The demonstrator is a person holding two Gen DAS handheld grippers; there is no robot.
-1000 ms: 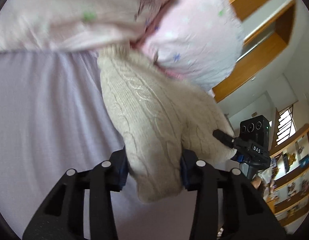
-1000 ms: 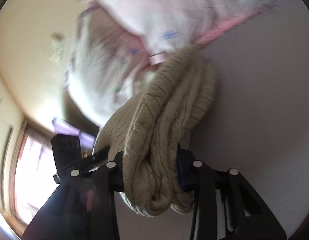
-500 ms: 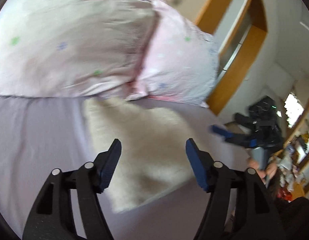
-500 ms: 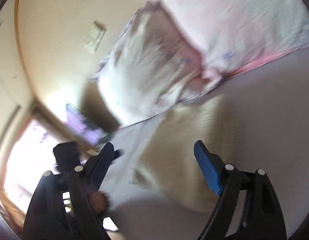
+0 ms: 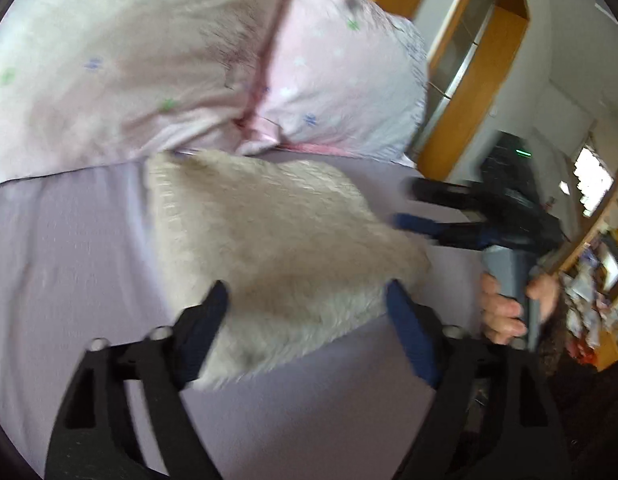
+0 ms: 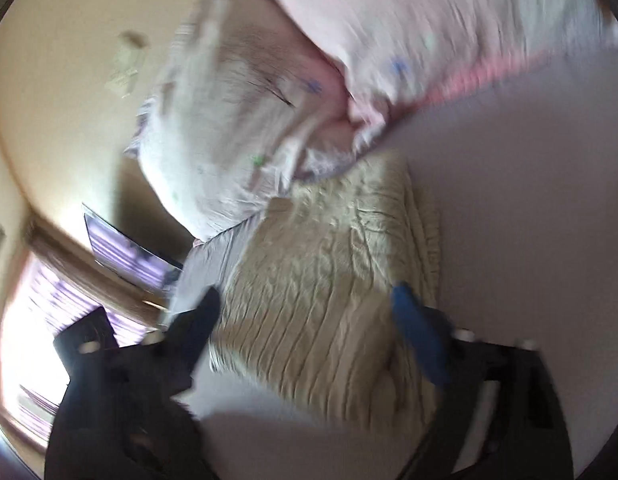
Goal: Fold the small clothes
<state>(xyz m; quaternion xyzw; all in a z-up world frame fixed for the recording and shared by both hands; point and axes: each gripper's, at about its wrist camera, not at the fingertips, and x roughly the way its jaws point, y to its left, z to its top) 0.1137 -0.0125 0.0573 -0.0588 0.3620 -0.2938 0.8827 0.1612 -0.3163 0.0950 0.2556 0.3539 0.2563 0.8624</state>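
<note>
Item: cream cable-knit garment [image 5: 269,248], small, lying as a folded, roughly rectangular bundle on the lilac bed sheet [image 5: 69,264]. Its far edge sits just beside, perhaps touching, the pink patterned pillows [image 5: 157,64] at the head of the bed; the pictures are too blurred to settle contact. Item: my left gripper [image 5: 305,320], spread wide and holding nothing, one finger to either side of the garment's near edge, above it as far as I can judge. Item: my right gripper [image 6: 305,320], likewise spread wide and empty, framing the garment from its other side; in the left wrist view it shows as dark fingers with a blue pad at the garment's right-hand corner, with my right hand [image 5: 503,312] on its handle. Item: wooden door frame [image 5: 469,80], beyond the pillows, well apart from the garment. Condition of the work, by my judgement: the fold looks made and set down, edges fairly even, layers thick and springy. Risks noted: the knit is bulky, so the top layer may relax and slide open if left unpressed; a fingertip swept low across the loose stitches could snag a loop and drag the bundle out of square; a push towards the pillows could ruck the far edge against them and spoil the rectangle; the sheet is smooth, so any sideways nudge may shift the whole garment rather than flatten it.
</note>
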